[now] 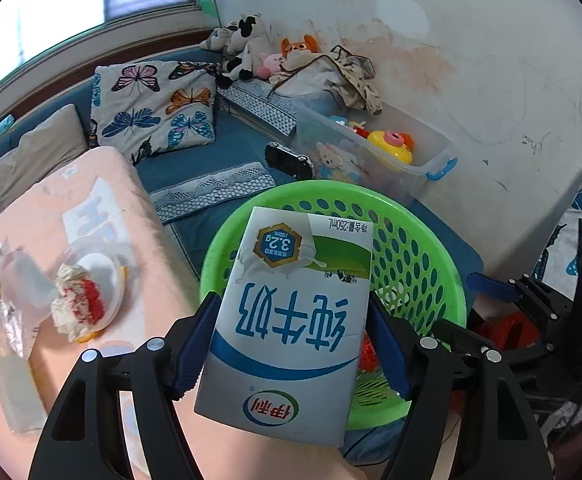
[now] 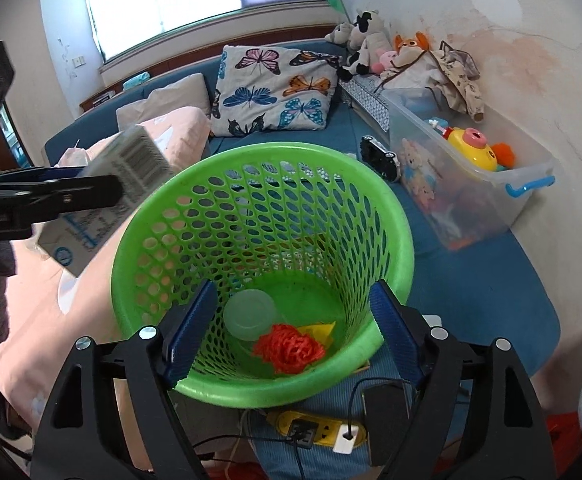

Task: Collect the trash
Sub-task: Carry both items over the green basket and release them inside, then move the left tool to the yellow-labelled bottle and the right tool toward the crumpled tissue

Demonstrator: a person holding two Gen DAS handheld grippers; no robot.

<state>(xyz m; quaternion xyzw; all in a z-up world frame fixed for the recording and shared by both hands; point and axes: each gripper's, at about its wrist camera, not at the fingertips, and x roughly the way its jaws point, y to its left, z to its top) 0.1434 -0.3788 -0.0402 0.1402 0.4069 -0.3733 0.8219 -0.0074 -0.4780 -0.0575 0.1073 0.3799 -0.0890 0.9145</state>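
My left gripper (image 1: 291, 344) is shut on a white and blue milk carton (image 1: 291, 320) and holds it over the near left rim of the green mesh basket (image 1: 423, 264). In the right wrist view the carton (image 2: 131, 168) shows at the left, held beside the basket (image 2: 251, 208). My right gripper (image 2: 291, 328) is open and empty above the basket's near rim. Inside the basket lie a clear plastic lid (image 2: 249, 314), a red foam net (image 2: 289, 346) and a yellow scrap (image 2: 319, 330). More trash, cups and wrappers (image 1: 79, 292), lies on the pink blanket (image 1: 139, 240).
A clear toy bin (image 2: 471, 184) stands against the wall at right. A butterfly pillow (image 2: 275, 88) and plush toys (image 2: 371, 44) sit on the blue sofa. A black handheld console (image 2: 381, 158) lies behind the basket. A yellow power strip (image 2: 315, 428) lies below.
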